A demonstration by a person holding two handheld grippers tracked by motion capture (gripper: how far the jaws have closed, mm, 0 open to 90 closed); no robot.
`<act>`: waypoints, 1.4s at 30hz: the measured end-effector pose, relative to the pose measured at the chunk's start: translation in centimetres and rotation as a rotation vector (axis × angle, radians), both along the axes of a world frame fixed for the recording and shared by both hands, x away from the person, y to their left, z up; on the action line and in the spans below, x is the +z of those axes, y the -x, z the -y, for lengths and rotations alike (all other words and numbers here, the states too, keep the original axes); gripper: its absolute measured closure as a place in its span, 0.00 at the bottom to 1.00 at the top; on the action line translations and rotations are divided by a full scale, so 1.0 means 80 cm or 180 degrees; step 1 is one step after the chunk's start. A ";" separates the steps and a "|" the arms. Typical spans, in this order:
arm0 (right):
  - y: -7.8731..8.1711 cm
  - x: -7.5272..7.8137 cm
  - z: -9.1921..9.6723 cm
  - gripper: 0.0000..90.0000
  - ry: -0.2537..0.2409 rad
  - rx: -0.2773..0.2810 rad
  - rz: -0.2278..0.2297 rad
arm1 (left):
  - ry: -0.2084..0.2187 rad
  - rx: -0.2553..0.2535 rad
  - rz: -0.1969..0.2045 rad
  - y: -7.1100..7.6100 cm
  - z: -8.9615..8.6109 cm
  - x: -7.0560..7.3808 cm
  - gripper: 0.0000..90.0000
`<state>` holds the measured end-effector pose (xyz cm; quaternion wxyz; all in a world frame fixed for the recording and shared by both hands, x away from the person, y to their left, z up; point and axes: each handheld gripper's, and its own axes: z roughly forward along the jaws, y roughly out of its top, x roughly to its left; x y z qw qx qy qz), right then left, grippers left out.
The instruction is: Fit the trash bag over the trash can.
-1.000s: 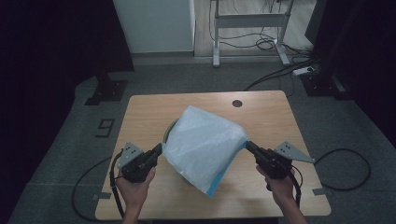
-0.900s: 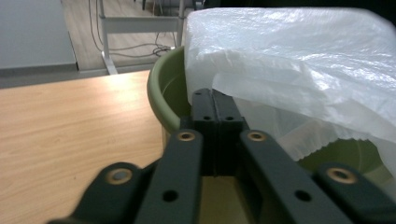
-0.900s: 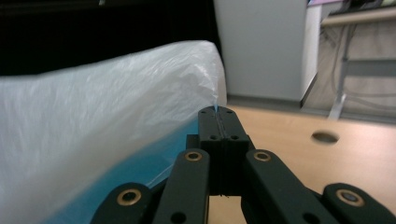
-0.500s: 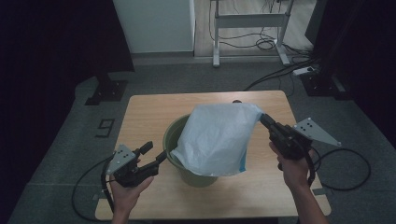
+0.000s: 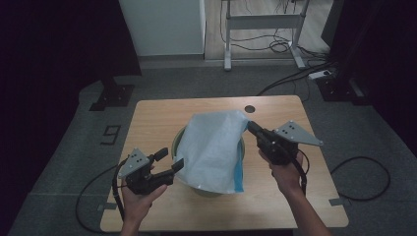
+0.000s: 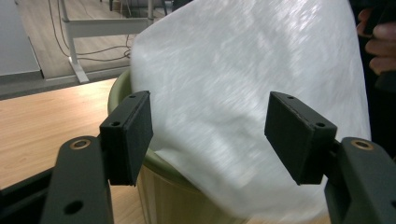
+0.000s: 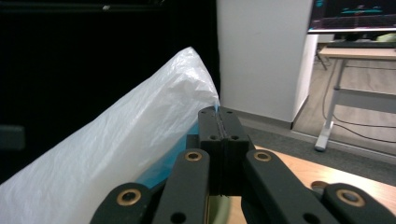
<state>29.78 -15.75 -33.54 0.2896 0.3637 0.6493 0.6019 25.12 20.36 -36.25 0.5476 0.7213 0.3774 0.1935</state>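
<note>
Seen from the high view: light wooden table (image 5: 147,123) on grey carpet, with a round olive-green plastic bin (image 5: 183,140) at its centre. Draped over the bin, a thin white plastic bag with a blue inner edge (image 5: 211,147), hanging at a slant from its far right corner down across the bin mouth to the near rim.

Right gripper (image 5: 250,127): jaws pressed together, pinching the top corner of the bag and holding it above the bin. In the right gripper view, a sliver of film caught between the shut pads (image 7: 218,122), bag (image 7: 130,154) sloping away down to the left.

Left gripper (image 5: 170,163): low at the near left side of the bin, jaws spread and just been opening, pads clear of everything. In the left gripper view, bag (image 6: 243,93) and bin rim (image 6: 119,91) just beyond the parted pads (image 6: 128,133), nothing gripped.

Likely step: spreading the bag open to line the bin.

Risks, as a judgement: only a tiny pinch of slippery film held on the right, so easy to slip free under a tug. Bag hanging from one corner, so prone to sag and stay shut. Left jaws close to the rim, so liable to catch bin along with film and drag or tip the light bin.
</note>
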 end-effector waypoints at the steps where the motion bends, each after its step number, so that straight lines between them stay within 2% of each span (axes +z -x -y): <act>1: 0.001 -0.002 -0.004 0.99 0.0015 0.0026 -0.0006 | 0.0015 -0.0017 -0.0003 0.000 -0.001 0.001 0.35; 6: -0.001 -0.013 -0.021 0.99 0.0085 0.0123 -0.0091 | 0.0042 -0.0090 -0.0018 -0.002 -0.001 0.003 0.35; 13: -0.003 -0.015 -0.036 0.99 0.0174 0.0148 -0.0108 | -0.0026 -0.0213 -0.0040 -0.003 0.009 0.005 0.34; 20: -0.003 -0.014 -0.028 0.99 0.0120 0.0043 -0.0140 | -0.0103 -0.0350 -0.0084 -0.001 0.022 -0.002 0.29; 25: -0.001 -0.015 -0.025 0.99 0.0088 0.0008 -0.0145 | -0.0269 -0.0361 -0.0102 -0.002 0.035 -0.010 0.28; 27: 0.000 -0.016 -0.025 0.99 0.0050 0.0016 -0.0140 | -0.0352 -0.0312 -0.0094 -0.002 0.040 -0.013 0.32; 29: 0.002 -0.016 -0.025 0.99 0.0023 0.0035 -0.0137 | -0.0396 -0.0242 -0.0070 -0.002 0.042 -0.014 0.41; 30: 0.002 -0.017 -0.025 0.99 0.0011 0.0041 -0.0136 | -0.0416 -0.0189 -0.0033 -0.002 0.043 -0.015 0.46; 32: 0.003 -0.017 -0.025 0.99 -0.0003 0.0055 -0.0120 | -0.0416 -0.0210 -0.0013 -0.001 0.042 -0.015 0.62; 34: 0.003 -0.017 -0.025 0.99 -0.0002 0.0059 -0.0107 | -0.0412 -0.0214 -0.0017 -0.002 0.041 -0.015 0.73; 38: 0.003 -0.016 -0.027 0.98 0.0003 0.0061 -0.0098 | -0.0317 -0.0285 -0.0054 -0.006 0.036 -0.014 0.93; 39: 0.003 -0.016 -0.027 0.98 0.0010 0.0053 -0.0097 | -0.0217 -0.0294 -0.0050 -0.008 0.031 -0.014 0.95; 40: 0.003 -0.016 -0.027 0.98 0.0010 0.0053 -0.0097 | -0.0217 -0.0294 -0.0050 -0.008 0.031 -0.014 0.97; 41: 0.002 -0.017 -0.027 0.97 0.0009 0.0054 -0.0101 | -0.0158 -0.0294 -0.0036 -0.010 0.028 -0.013 0.97; 42: 0.002 -0.017 -0.026 0.93 0.0002 0.0055 -0.0093 | -0.0091 -0.0284 -0.0019 -0.010 0.025 -0.013 0.99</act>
